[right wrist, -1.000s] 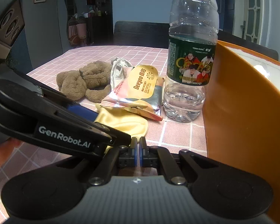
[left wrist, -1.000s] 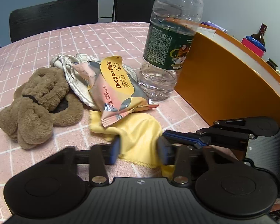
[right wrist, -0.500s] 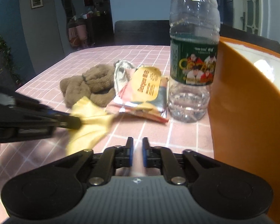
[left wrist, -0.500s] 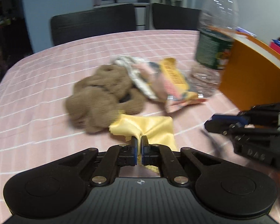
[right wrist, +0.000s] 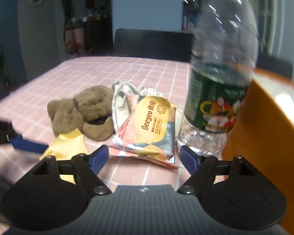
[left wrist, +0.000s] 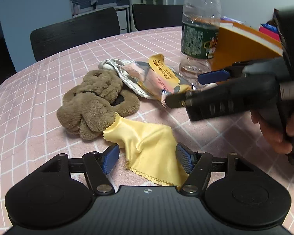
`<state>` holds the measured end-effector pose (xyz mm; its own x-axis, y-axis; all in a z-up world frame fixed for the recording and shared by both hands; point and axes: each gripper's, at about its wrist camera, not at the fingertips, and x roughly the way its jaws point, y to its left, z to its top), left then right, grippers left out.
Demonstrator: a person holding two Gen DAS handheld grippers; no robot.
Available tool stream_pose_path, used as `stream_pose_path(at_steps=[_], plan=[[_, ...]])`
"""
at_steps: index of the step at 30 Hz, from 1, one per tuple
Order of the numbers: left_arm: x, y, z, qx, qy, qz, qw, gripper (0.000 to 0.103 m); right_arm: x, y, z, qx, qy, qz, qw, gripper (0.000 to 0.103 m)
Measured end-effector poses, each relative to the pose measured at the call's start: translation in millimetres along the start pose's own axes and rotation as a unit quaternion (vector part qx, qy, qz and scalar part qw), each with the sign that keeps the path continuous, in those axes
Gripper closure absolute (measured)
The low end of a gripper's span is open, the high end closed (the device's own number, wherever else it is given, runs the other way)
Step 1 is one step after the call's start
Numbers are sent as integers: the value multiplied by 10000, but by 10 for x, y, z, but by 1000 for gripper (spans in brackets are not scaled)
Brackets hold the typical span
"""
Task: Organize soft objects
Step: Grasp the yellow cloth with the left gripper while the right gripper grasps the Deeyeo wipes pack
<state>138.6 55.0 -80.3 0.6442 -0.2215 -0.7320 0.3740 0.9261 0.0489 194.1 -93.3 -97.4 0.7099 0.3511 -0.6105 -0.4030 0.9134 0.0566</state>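
Left wrist view: both grippers' jaws are wide, the left gripper [left wrist: 147, 157] straddling the yellow cloth [left wrist: 147, 141]; next, close on it.

Water bottle [right wrist: 221, 62] blurred, its cap cut off at the frame's top; orange bin [right wrist: 264, 129] cropped at the right edge.

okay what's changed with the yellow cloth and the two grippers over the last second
The left gripper, shut on the yellow cloth half a second ago, has opened and let it go; the cloth lies beside the plush. The right gripper opened wide too. Packet and bottle stayed put.
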Motion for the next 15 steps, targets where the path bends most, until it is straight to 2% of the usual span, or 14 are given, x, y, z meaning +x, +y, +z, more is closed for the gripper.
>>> stream_pose_path(at_steps=[3,7,12,14,15], plan=[[85,-19,34,43,61,62,10000,25,78,-143,44,732,137,224,9970,15],[131,-37,83,-87,167,125,9997,28,220,-184,66,1231,371,333,9911,15],[143,-18,116,-311,205,70,9993,45,299,-123,88,1319,401,277,9901,17],[147,-12,118,-371,193,34,9991,60,326,-83,100,1285,391,215,9907,19],[143,-12,119,-408,192,-3,9990,64,330,-68,100,1260,381,196,9911,21]])
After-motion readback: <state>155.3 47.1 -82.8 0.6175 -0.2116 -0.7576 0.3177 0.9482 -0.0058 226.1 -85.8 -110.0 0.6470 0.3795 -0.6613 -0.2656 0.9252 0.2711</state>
